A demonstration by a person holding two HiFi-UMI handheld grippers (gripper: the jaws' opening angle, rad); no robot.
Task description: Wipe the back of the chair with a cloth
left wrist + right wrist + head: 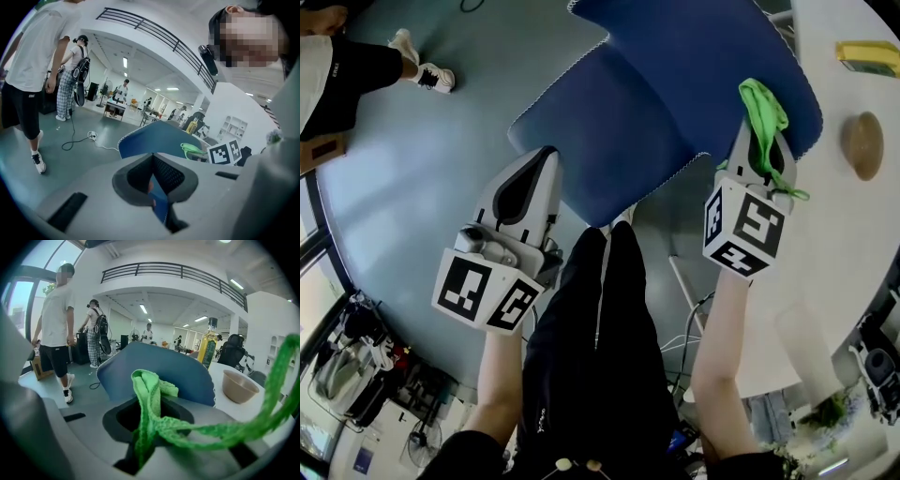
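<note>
Head view: both forearms reach forward from the lower edge, each ending in a gripper with its marker cube toward the camera. The left gripper (546,161) hangs over the near edge of the blue chair (675,75). In the left gripper view its jaws (153,157) meet at the tips with nothing clamped, and chair blue shows through the slit below them. The right gripper (757,129) is held farther forward, over the chair's right side beside the white table (844,253). Its jaws (145,405) are closed on a green cloth (764,105), which bunches above the tips, with a strand trailing back over the housing. A tan bowl (862,145) stands on the table. Grey-blue floor (412,187) surrounds the chair. The right gripper view shows an open hall with a railed balcony (173,269), a bottle (208,345) and a standing person (56,333).
</note>
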